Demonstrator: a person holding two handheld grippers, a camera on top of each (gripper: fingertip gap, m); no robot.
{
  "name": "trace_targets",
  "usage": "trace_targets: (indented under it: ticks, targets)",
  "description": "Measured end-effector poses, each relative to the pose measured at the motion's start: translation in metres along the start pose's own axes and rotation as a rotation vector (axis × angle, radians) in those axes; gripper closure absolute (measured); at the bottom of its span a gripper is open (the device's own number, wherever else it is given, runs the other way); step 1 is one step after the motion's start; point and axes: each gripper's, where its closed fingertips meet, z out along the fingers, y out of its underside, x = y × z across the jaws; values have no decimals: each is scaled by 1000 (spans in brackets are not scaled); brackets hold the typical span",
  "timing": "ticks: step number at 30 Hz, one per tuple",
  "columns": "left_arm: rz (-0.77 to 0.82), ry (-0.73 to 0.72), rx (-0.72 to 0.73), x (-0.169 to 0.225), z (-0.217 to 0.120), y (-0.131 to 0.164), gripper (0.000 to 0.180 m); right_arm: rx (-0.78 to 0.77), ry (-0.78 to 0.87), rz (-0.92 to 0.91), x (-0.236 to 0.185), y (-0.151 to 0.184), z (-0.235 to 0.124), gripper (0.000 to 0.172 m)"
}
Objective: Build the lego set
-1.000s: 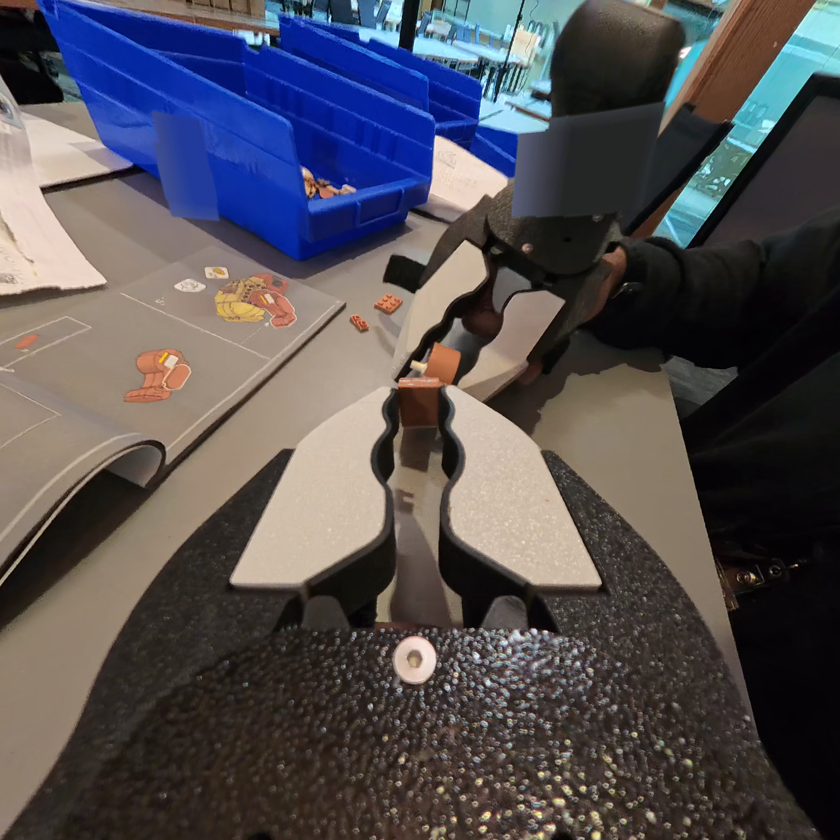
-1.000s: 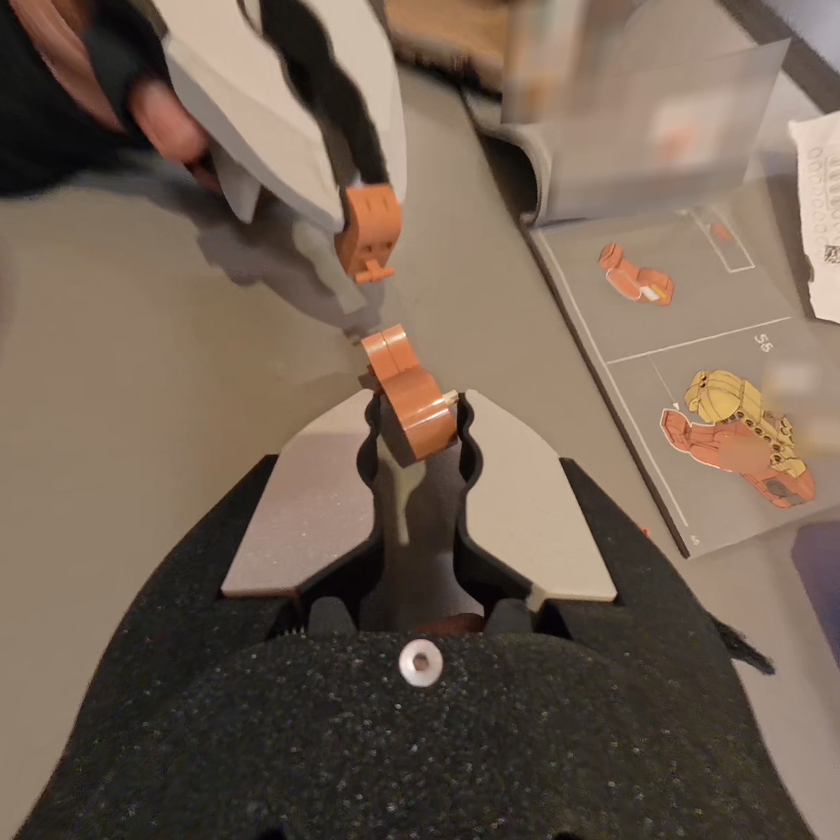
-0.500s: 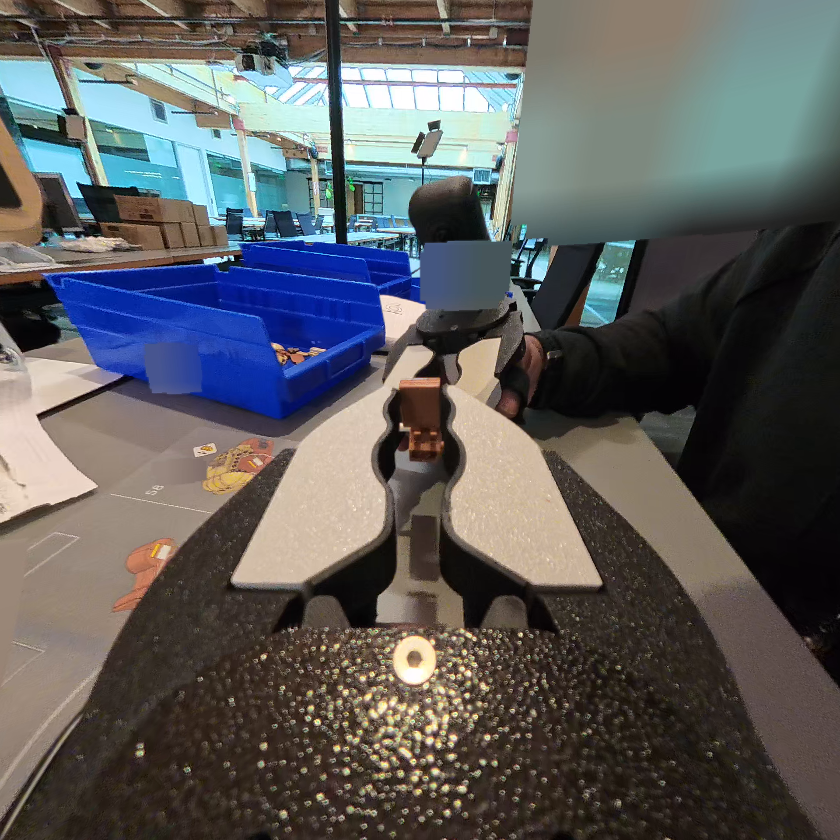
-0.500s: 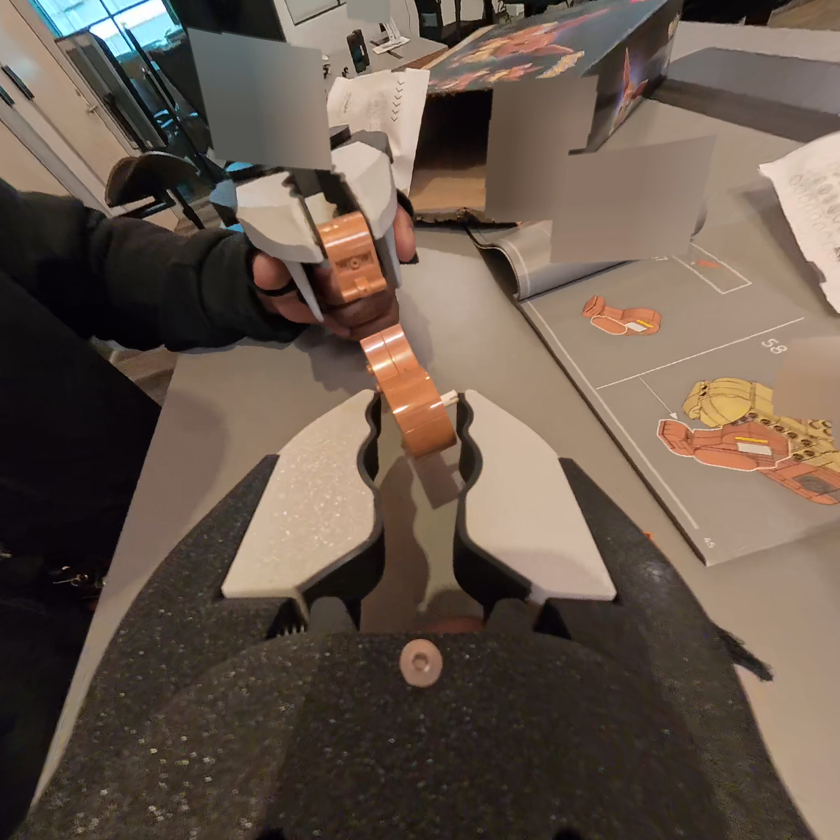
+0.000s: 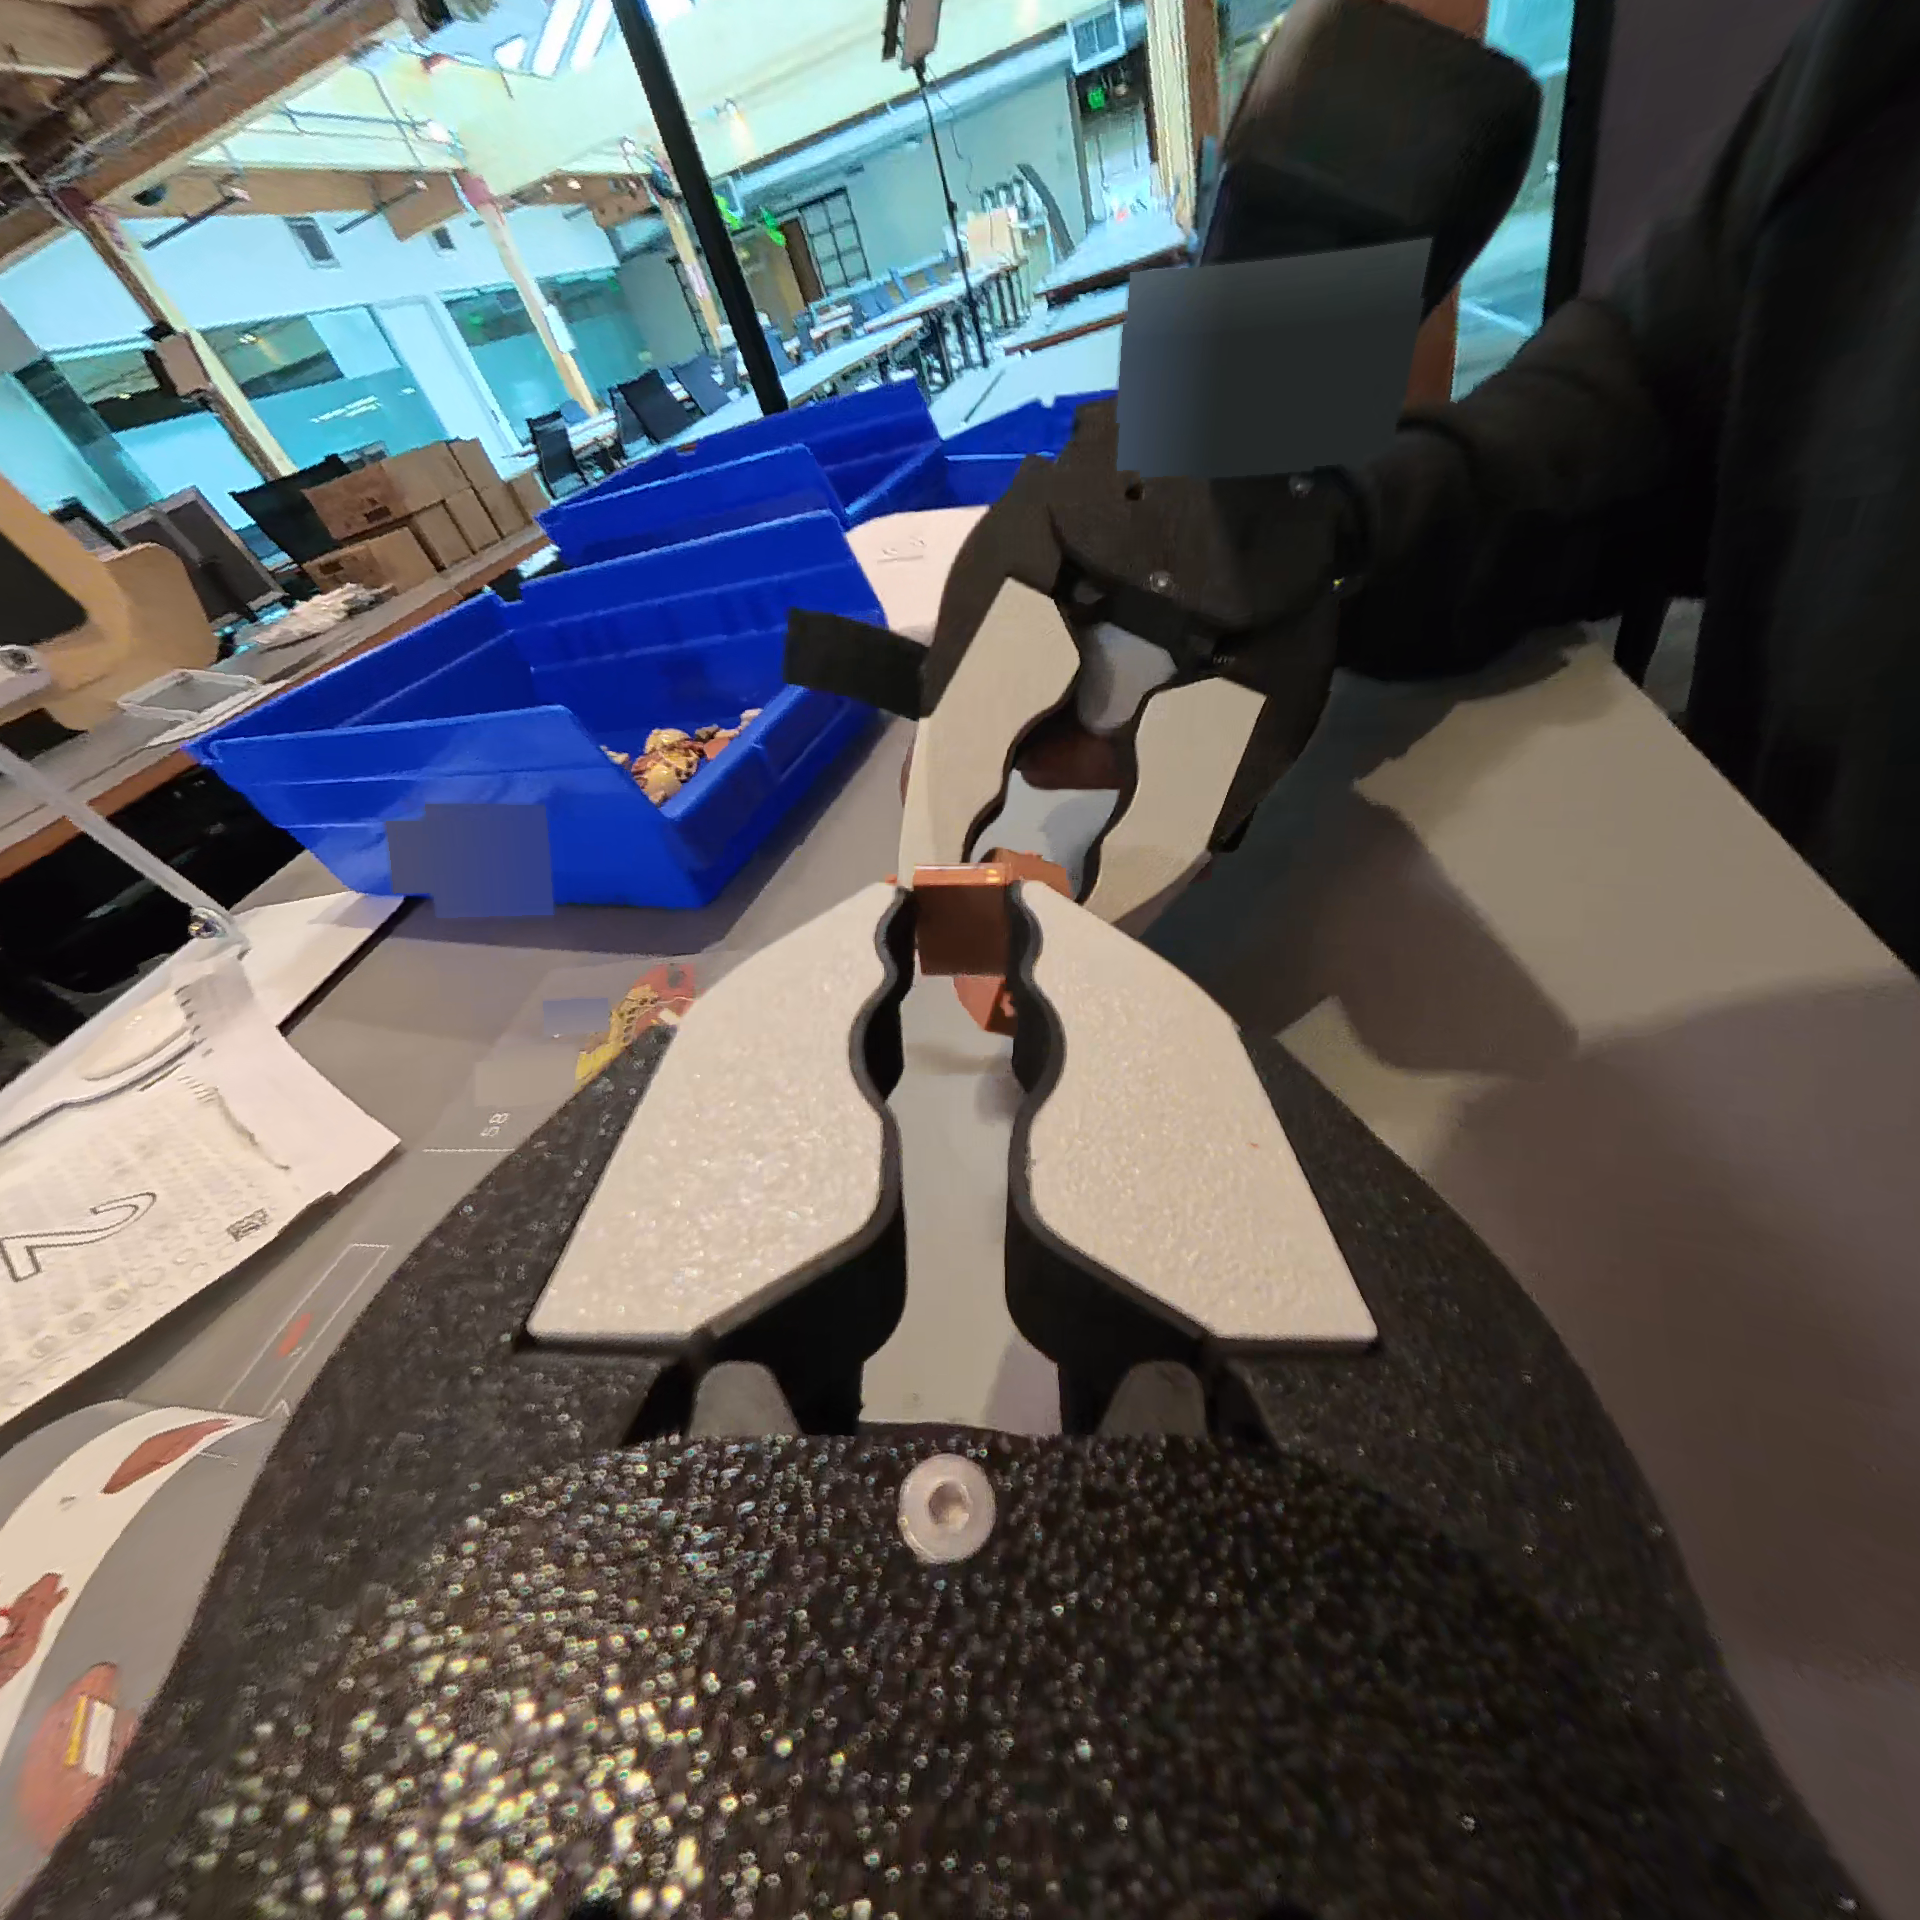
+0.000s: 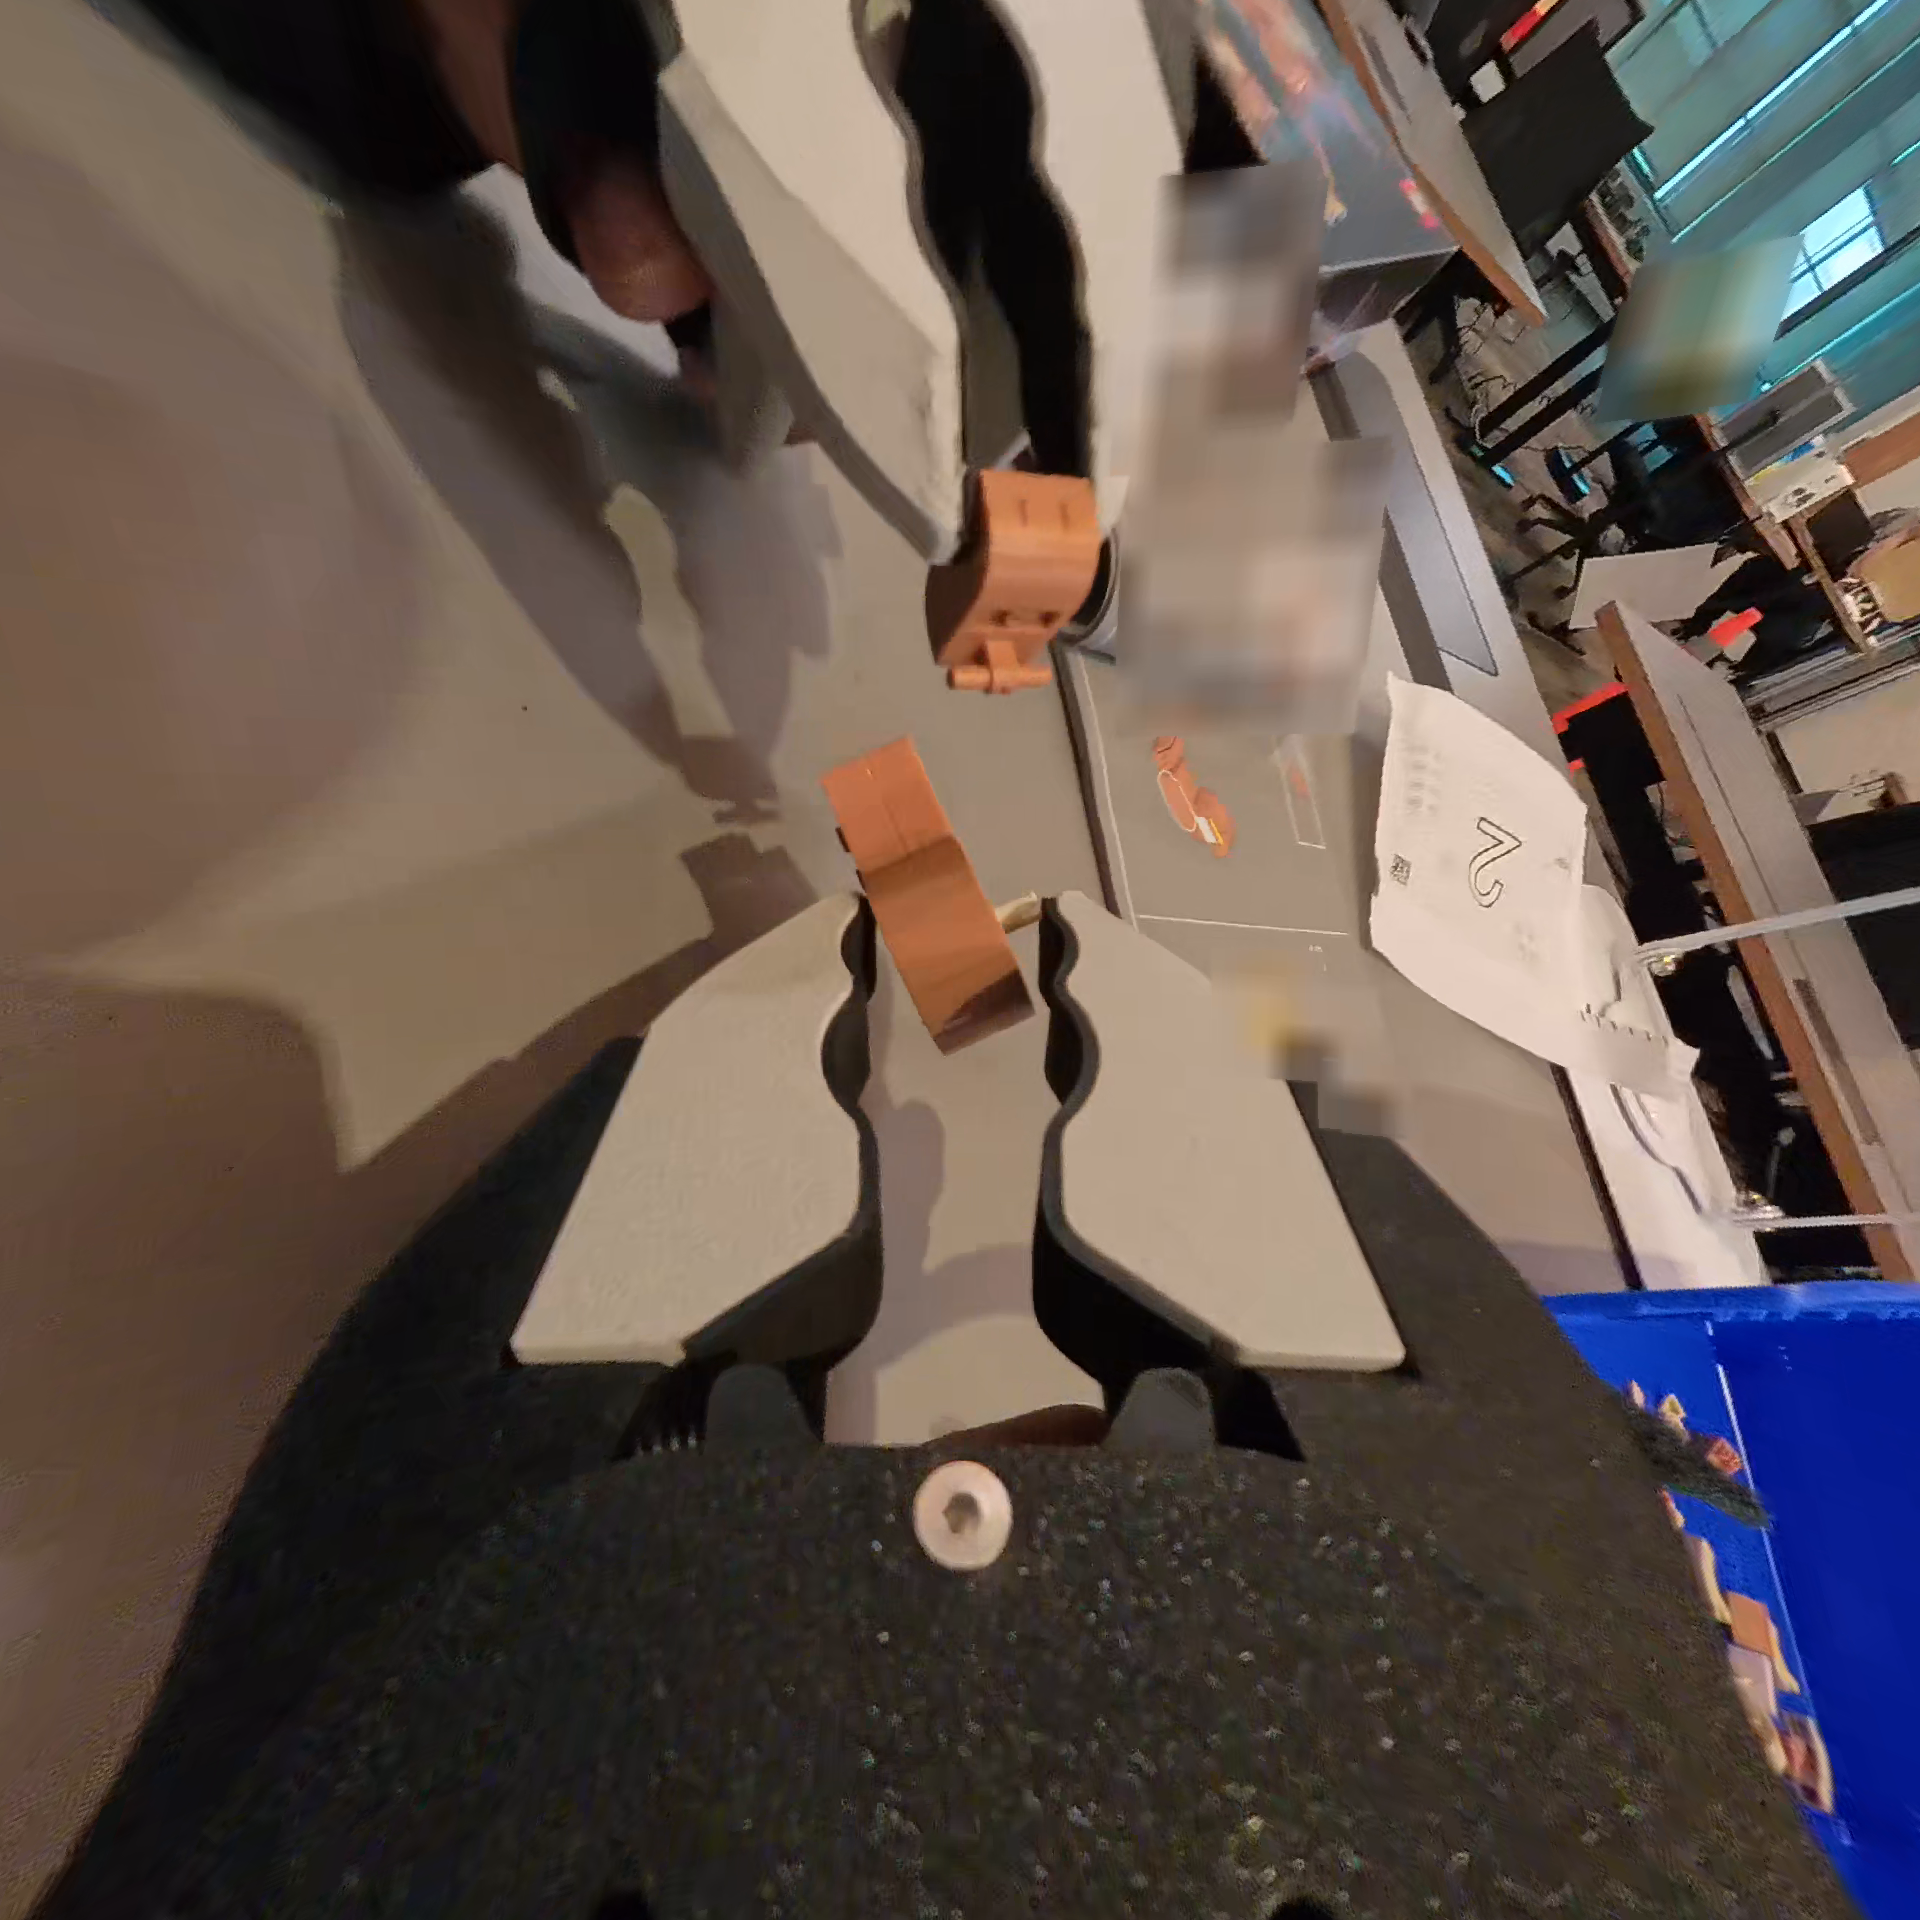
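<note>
My left gripper (image 5: 961, 914) is shut on a small brown brick piece (image 5: 961, 930), gripped at the fingertips above the grey table (image 5: 1558, 935). In the right wrist view this gripper (image 6: 1029, 488) comes in from the top, with a pegged end hanging below its piece (image 6: 1029, 561). My right gripper (image 6: 951, 925) is shut on an orange-brown curved piece (image 6: 925, 904). A tan pin (image 6: 1016, 914) on that piece's side meets the right pad. In the left wrist view the right gripper (image 5: 1029, 862) sits just beyond my left fingertips. The two pieces are close but apart.
Blue bins (image 5: 582, 748) stand at the back left, one holding loose bricks (image 5: 675, 758); a bin corner also shows in the right wrist view (image 6: 1818, 1455). An open instruction booklet (image 6: 1247, 831) and a white printed sheet (image 6: 1475, 842) lie on the table. A person's dark sleeve (image 5: 1558, 468) is behind the right gripper. Left tips to right tips: about 6 cm.
Both grippers kept hold of their pieces. They tilted up and then back down toward the table, and the right gripper rolled. The two pieces stay near each other with a gap between them.
</note>
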Motion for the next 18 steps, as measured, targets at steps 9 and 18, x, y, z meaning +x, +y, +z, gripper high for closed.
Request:
trace_targets:
  ticks: [9,18]
  targets:
    - [49,27,-68,6,2,11,165,-2,-79,241,2,5,1,142]
    - [77,29,-205,9,9,33,165,-235,-173,314,-18,39,10,142]
